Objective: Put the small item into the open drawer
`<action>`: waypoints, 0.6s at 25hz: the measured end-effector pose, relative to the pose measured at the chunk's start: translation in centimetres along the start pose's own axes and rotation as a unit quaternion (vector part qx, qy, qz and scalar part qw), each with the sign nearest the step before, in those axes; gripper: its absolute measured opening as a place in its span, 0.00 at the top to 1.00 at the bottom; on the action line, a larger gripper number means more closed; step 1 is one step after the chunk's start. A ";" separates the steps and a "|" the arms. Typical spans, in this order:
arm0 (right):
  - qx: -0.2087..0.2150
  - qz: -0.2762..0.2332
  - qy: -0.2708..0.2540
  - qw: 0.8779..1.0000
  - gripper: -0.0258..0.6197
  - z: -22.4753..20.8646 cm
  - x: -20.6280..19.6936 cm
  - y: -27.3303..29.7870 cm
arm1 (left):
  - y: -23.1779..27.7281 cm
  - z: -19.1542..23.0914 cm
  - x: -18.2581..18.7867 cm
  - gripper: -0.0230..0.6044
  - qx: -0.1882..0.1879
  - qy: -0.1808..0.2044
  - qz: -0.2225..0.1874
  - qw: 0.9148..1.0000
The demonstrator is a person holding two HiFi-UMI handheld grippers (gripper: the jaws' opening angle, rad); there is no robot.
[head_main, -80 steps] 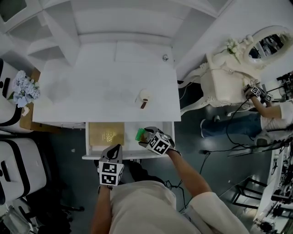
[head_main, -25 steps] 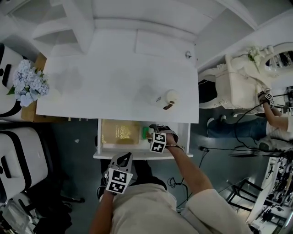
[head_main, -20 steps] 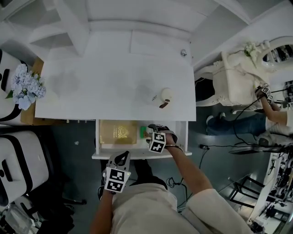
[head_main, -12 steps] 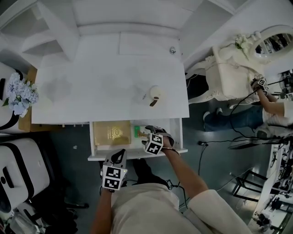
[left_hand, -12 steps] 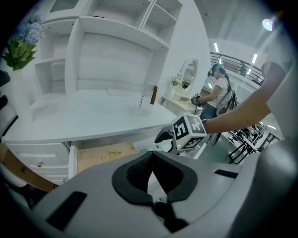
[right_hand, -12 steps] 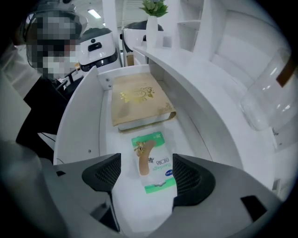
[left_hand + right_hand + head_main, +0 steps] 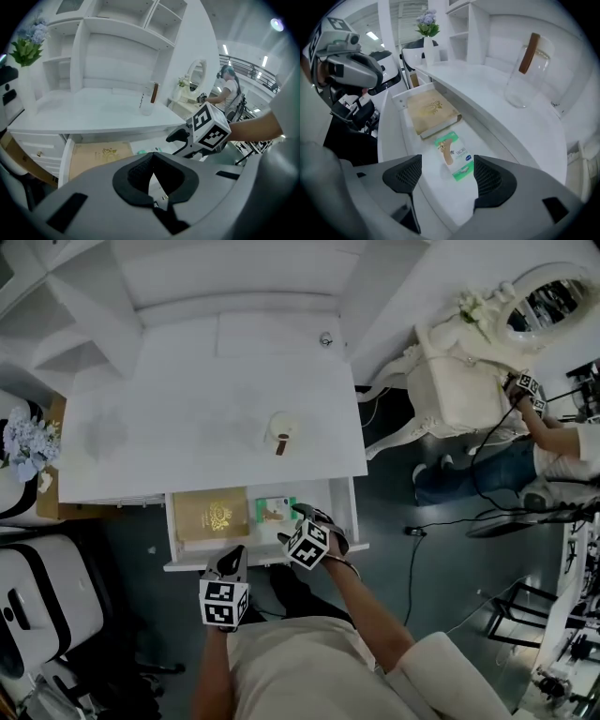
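Note:
The small item, a green and white packet (image 7: 274, 510) (image 7: 455, 154), lies flat on the floor of the open drawer (image 7: 262, 562) (image 7: 389, 136), just right of a tan book (image 7: 211, 517) (image 7: 432, 112). My right gripper (image 7: 291, 523) (image 7: 447, 178) hovers over the drawer's front right part, open, with nothing between its fingers and the packet just beyond them. My left gripper (image 7: 232, 563) (image 7: 152, 155) is shut and empty, held outside the drawer's front edge. In the left gripper view the right gripper (image 7: 180, 137) sits over the drawer (image 7: 65, 157).
A glass jar with a brown piece (image 7: 279, 430) (image 7: 525, 77) (image 7: 149, 98) stands on the white desk (image 7: 187, 427) above the drawer. Flowers (image 7: 21, 442) stand at the desk's left end. A white ornate chair (image 7: 459, 381) and another person (image 7: 553, 451) are at the right.
The right gripper has let go of the packet, which now lies in the drawer, and has drawn back toward the drawer's front. The left gripper stays shut by the front edge.

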State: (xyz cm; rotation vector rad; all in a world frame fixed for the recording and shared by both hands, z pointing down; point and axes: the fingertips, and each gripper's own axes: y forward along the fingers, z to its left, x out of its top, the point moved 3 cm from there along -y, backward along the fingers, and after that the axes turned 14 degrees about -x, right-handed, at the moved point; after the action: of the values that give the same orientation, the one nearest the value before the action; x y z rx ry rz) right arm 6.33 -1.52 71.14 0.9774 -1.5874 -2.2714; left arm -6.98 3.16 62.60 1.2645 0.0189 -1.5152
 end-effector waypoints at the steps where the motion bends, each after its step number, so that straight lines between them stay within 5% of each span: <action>1: -0.002 -0.004 0.006 1.000 0.39 -0.1 -0.3 -0.6 | 0.1 -0.4 -0.2 0.94 0.005 -0.009 -0.004 1.000; 8: -0.015 -0.048 0.089 0.995 0.39 -0.8 -0.9 -5.6 | 0.9 -2.3 -0.2 0.94 0.020 -0.051 -0.039 0.998; 15: -0.009 -0.089 0.190 0.978 0.40 -1.6 -2.0 -8.8 | 1.3 -3.0 2.0 0.94 0.025 -0.014 -0.043 0.999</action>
State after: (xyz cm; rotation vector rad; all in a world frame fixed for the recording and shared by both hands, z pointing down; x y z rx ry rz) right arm 10.62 1.87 63.75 1.4952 -1.3605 -2.0364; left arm -3.67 3.02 60.64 1.2964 0.0180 -1.6150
